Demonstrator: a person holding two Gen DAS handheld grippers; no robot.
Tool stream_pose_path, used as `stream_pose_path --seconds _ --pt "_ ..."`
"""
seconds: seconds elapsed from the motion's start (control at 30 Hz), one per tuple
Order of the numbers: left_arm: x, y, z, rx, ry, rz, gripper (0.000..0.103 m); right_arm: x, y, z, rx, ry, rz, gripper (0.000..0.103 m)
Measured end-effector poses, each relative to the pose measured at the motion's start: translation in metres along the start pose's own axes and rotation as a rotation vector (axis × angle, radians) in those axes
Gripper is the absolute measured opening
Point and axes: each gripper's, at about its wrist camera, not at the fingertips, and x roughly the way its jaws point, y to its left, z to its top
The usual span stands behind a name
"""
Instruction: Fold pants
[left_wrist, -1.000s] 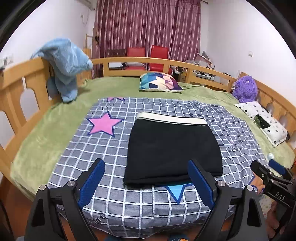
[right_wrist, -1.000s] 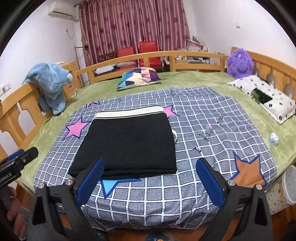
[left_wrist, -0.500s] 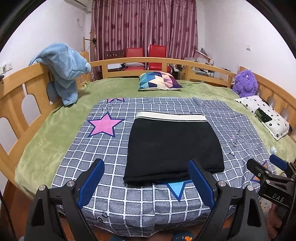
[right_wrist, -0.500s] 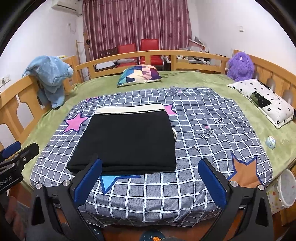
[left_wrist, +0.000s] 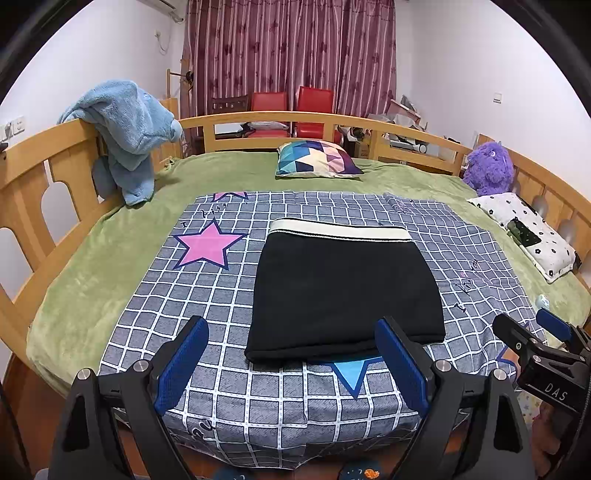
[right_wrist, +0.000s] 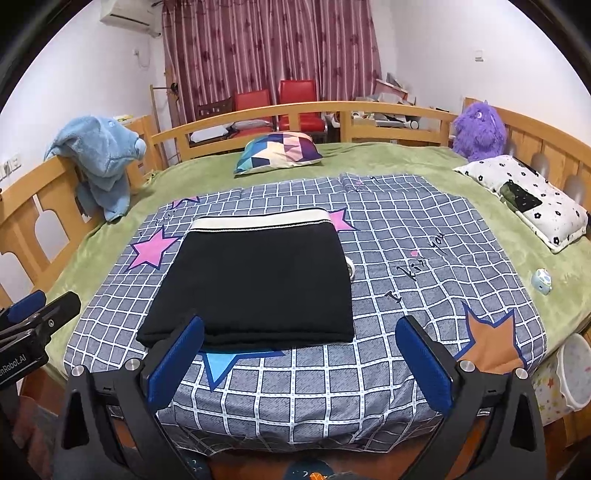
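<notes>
The black pants (left_wrist: 343, 288) lie folded into a flat rectangle on the checked blanket (left_wrist: 207, 295), their cream waistband (left_wrist: 340, 233) on the far side. My left gripper (left_wrist: 291, 322) hangs open just short of the near folded edge, nothing between its blue pads (left_wrist: 181, 365). In the right wrist view the same pants (right_wrist: 258, 280) sit left of centre. My right gripper (right_wrist: 300, 321) is open as well, its left pad (right_wrist: 175, 362) in front of the pants' near corner without gripping it. Each gripper shows at the edge of the other's view: right gripper (left_wrist: 535, 347), left gripper (right_wrist: 33, 314).
The blanket covers a green bedspread (left_wrist: 92, 266) inside a wooden rail (left_wrist: 33, 173). A blue towel (left_wrist: 125, 136) hangs on the rail. A colourful pillow (left_wrist: 317, 158), a purple plush toy (left_wrist: 489, 166), a white flowered pillow (right_wrist: 528, 199), a small pale-blue object (right_wrist: 541, 281) and a white bucket (right_wrist: 574, 373) are around.
The pants lie as before and both grippers stay open; the views have only shifted very slightly.
</notes>
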Motion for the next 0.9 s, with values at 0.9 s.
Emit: stream_pose_path --seconds 0.9 --pt "-0.0005 -0.0023 -0.0028 0.003 0.008 -0.003 0.092 0.0013 -0.0016 -0.0014 -0.004 -0.001 -0.014 0.102"
